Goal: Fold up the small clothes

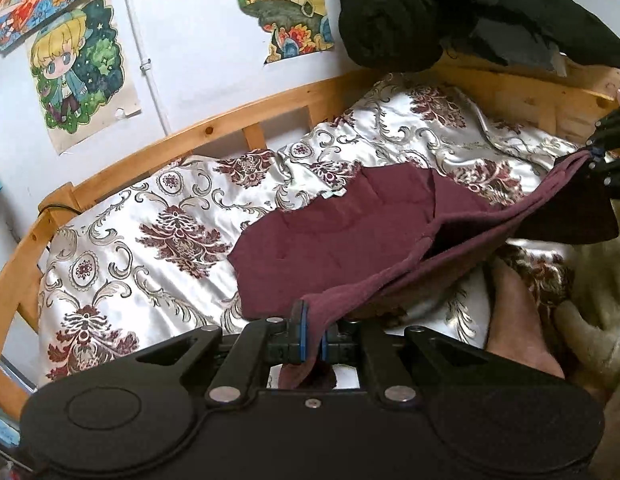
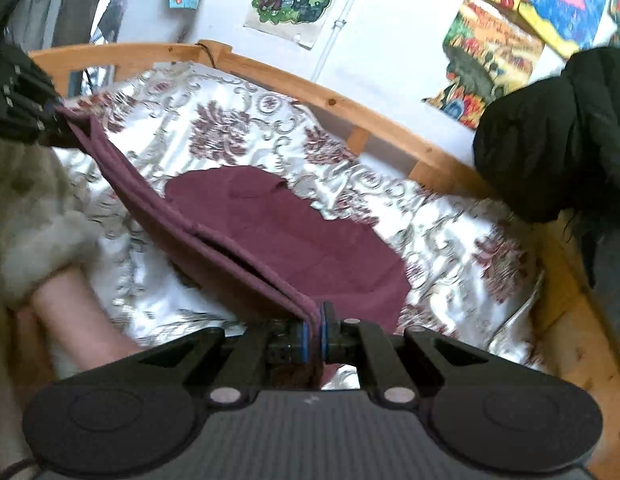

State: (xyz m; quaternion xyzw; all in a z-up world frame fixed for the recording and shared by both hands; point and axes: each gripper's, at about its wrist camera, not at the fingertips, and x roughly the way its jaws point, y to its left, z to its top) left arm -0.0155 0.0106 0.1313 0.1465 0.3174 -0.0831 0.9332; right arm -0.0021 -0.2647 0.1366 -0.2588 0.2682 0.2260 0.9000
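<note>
A bed with a pale wooden frame fills both views, its long side rail running against a white wall. A shiny cream bedspread with dark red flower and scroll patterns covers it from edge to edge. Coloured cartoon drawings are stuck on the wall above the rail. At the far corner of the bed, on the wooden end board, sits a bundle of dark cloth, rolled at one side.

In the middle of the bed lies the maroon garment. Its far part rests flat on the bedspread, while its near edge is lifted off the bed and stretched in a taut line between the two grippers. Along that raised hem the cloth shows as a doubled layer in the right wrist view.

A bare forearm with a fluffy cream sleeve shows near the front edge of the bed in the right wrist view.

The left gripper has its jaws pressed together on one end of the raised hem, with cloth hanging down behind the blue pads. The right gripper pinches the other end of the same hem, jaws likewise squeezed tight on the cloth.
</note>
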